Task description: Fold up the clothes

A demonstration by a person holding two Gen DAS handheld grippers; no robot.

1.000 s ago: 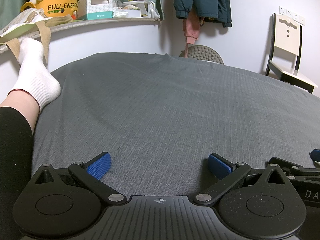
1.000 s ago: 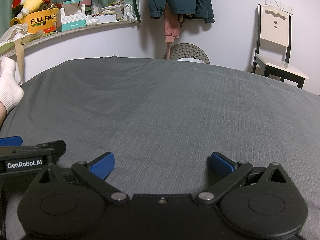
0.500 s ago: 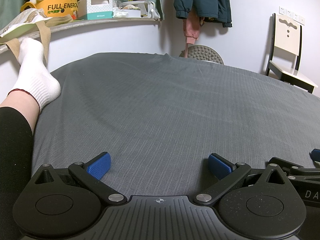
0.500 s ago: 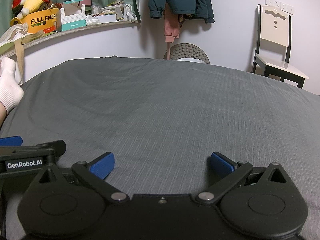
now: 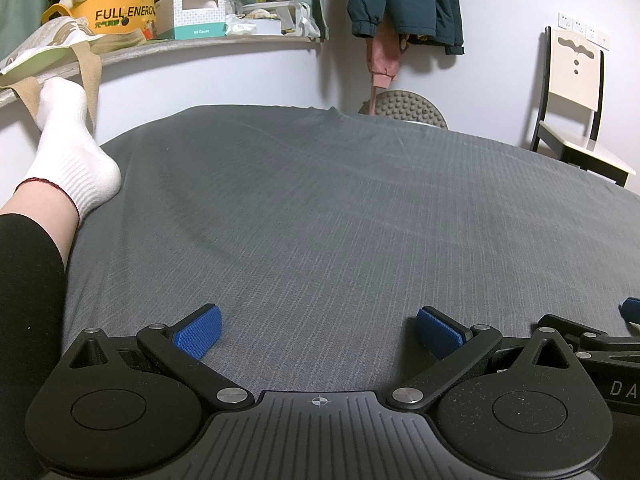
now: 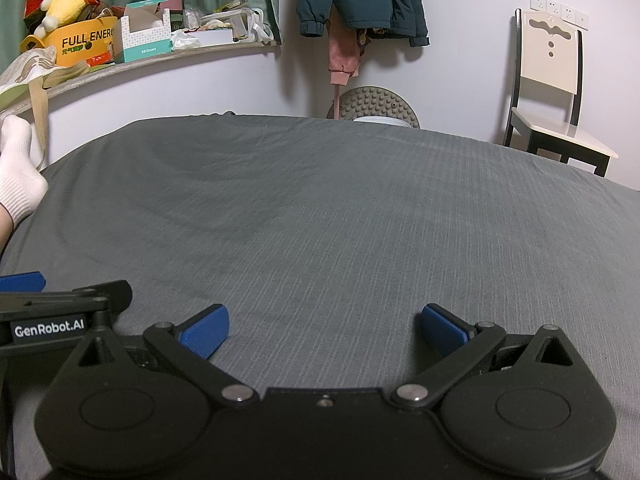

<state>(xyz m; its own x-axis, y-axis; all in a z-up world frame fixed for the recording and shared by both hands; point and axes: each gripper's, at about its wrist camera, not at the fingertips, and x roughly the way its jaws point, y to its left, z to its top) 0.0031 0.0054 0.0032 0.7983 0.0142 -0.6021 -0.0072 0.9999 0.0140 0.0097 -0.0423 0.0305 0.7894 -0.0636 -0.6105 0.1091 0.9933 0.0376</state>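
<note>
Left wrist view: the left tongs (image 5: 318, 330) are wide open and hold nothing. The blue pads (image 5: 198, 332) sit low over a gray bed (image 5: 320, 208). The right tongs (image 6: 324, 330) are wide open too, with nothing in them, and the two tongs sit side by side, close together. No clothes to fold show on the bed in front of either tongs, so I cannot tell where they are. A coat (image 5: 404, 0) hangs on the wall far ahead of the tongs, and a chair (image 5: 576, 92) stands far off to the right. A foot in a white sock (image 5: 66, 148) rests at the bed's edge, left of the left tongs. I think the step is to get the first piece of clothing. To do it well, keep both tongs open, find the cloth first, then lay it flat in the middle of the bed, ahead of the tongs and away from the foot.
</note>
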